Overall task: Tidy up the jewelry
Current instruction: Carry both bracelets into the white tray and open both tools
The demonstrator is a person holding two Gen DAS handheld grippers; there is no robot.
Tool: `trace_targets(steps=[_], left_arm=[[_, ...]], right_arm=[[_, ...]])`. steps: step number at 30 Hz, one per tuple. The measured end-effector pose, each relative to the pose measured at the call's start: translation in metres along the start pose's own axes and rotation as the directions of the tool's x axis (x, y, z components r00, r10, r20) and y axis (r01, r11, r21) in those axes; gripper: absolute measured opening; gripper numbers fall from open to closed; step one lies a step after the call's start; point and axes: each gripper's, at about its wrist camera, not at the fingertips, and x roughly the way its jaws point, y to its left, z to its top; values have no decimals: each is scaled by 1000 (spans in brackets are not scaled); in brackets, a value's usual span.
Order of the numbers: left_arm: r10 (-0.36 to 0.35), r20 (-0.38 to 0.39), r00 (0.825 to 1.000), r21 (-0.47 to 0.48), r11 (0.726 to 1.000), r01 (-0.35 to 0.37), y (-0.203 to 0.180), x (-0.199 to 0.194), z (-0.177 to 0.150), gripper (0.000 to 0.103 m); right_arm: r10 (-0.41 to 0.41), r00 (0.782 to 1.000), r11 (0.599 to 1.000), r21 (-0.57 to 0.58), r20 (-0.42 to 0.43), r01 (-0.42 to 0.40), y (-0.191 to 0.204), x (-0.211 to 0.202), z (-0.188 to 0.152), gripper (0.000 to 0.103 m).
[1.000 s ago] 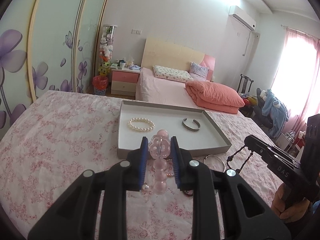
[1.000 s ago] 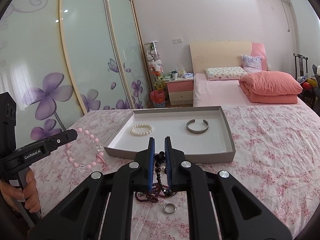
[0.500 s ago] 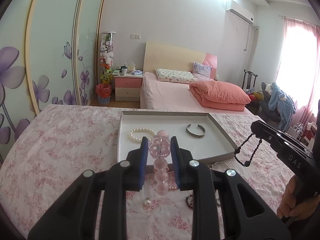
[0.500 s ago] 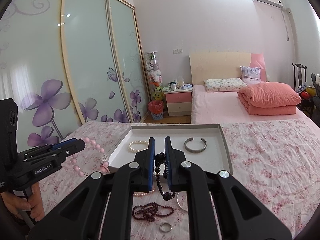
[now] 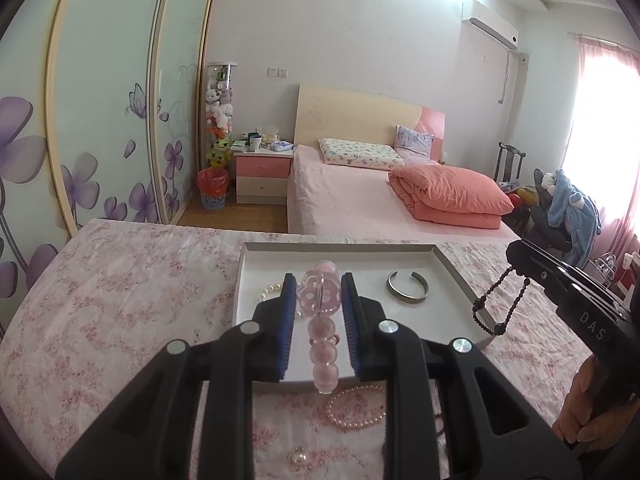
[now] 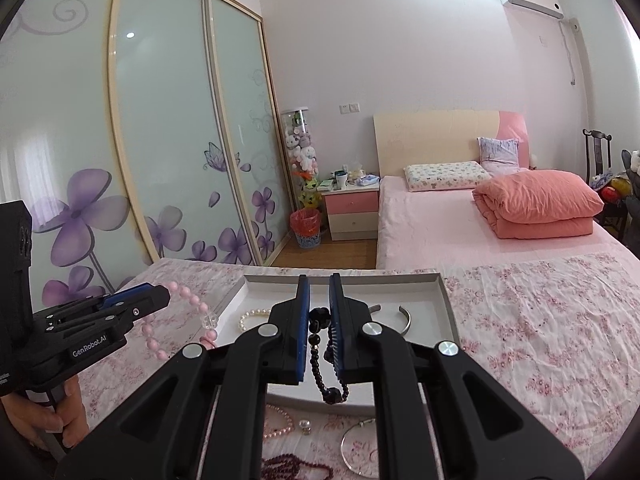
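Two bracelets have risen since a second ago: my left gripper (image 5: 319, 300) clamps the pink bead bracelet (image 5: 322, 332), my right gripper (image 6: 319, 312) the black bead bracelet (image 6: 326, 360), both centre-frame over the tray (image 5: 456, 276), ready to drop.

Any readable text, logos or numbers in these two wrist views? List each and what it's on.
"DAS" – white letters on the black body of the right gripper, seen in the left wrist view.
"GenRobot.AI" – white letters on the black body of the left gripper, seen in the right wrist view.
More white print sits at the frame edge below that, on the left gripper's handle: cut off and too small to read.
No other text shows.
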Motion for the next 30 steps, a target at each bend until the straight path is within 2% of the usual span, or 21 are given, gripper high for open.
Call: trace_targets(steps=[11,16,20,24,26,30], left_arm=[[18,-81,997,-6,1000,-18,2,63,4,23],[27,-100,995,4,1000,-26,2,86,7,23],[31,-124,992,-8,999,-32,3,103,9,23],[26,-139,990,-21,999,-29,4,115,10,25],[21,-137,990,-35,999,-26,7,115,11,31],[25,-130,991,-62,998,-33,19,104,11,34]], right_arm=[[10,990,998,69,-143,-1,-23,72,-6,11],[7,982,998,65,-188,5,-23,95,-8,11],[-1,979,997,72,-206,16,-27,104,-9,11],[-15,979,995,91,-205,34,-34,97,-12,11],[-22,977,995,92,-212,43,-36,95,-13,13],[-36,977,994,94,-212,57,-41,80,-17,28]])
